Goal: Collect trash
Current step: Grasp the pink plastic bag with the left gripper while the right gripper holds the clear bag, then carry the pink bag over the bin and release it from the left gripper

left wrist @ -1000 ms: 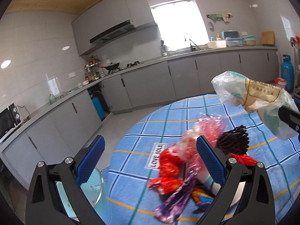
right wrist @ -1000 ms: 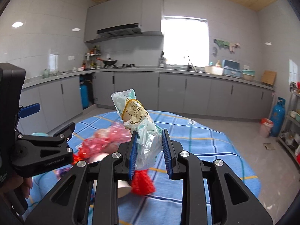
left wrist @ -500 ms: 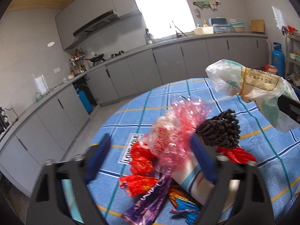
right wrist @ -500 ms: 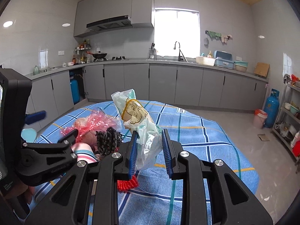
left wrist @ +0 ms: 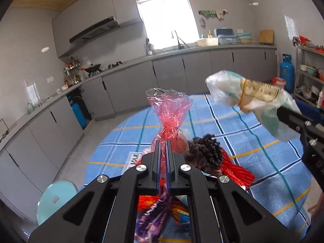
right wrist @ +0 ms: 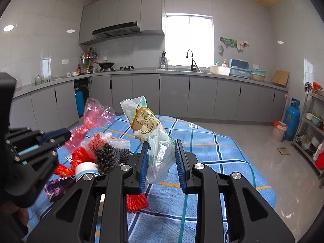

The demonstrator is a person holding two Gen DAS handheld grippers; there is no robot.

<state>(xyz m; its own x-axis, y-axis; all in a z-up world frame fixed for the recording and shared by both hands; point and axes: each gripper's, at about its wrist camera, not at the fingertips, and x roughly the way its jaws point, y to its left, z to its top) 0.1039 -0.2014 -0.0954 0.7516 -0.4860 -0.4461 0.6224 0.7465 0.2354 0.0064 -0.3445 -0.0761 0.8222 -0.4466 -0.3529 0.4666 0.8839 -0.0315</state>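
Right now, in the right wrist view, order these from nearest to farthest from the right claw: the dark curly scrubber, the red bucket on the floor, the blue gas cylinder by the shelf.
1. Dark curly scrubber, on the table just left of the right claw.
2. Red bucket, on the floor, far right.
3. Blue gas cylinder, just behind the bucket, beside the shelf.

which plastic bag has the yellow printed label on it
The clear-and-green bag in the right gripper; the red cellophane bag in the left gripper is unlabelled.

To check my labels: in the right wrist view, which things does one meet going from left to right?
Left gripper → pink bag → black scrubber → clear bag in the right gripper → red bucket → blue gas cylinder.
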